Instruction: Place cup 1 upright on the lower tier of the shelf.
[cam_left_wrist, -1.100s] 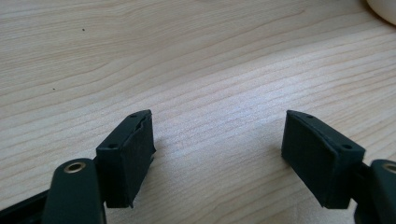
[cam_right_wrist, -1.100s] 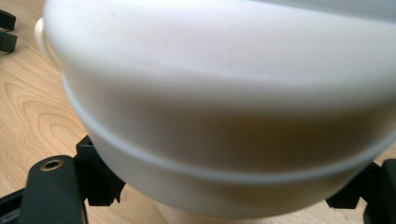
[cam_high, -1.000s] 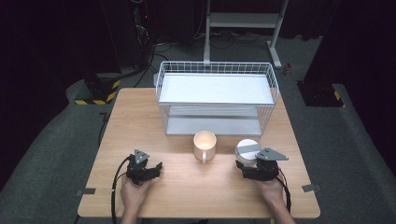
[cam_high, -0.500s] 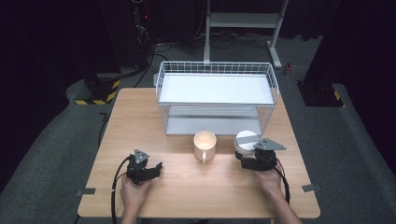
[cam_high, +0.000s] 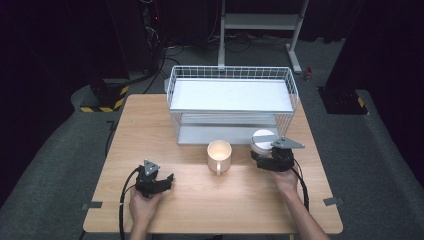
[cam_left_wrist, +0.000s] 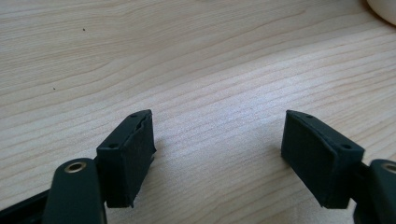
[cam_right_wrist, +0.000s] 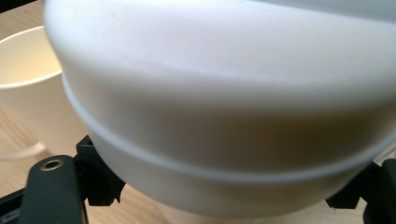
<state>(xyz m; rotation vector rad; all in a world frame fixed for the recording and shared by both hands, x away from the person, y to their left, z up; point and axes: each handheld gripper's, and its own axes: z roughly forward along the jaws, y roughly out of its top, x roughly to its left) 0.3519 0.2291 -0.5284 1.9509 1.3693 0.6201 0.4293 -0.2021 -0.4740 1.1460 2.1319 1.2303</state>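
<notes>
The right tool (cam_high: 264, 159) grasps the white bowl (cam_high: 262, 140), held upside down just right of the cream mug (cam_high: 219, 153), near the wire rack (cam_high: 232, 102). It should travel level, clear of the mug. The left tool (cam_high: 161, 183) rests released on the surface (cam_high: 165, 125).

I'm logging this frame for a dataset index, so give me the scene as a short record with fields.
surface: wooden table
right gripper: jaws closed on the white bowl, in front of the wire rack
left gripper: jaws apart over bare wood, nothing between them
cream mug: upright on the table, left of the bowl, empty as far as shows
rack: two tiers, at the table's far edge
</notes>
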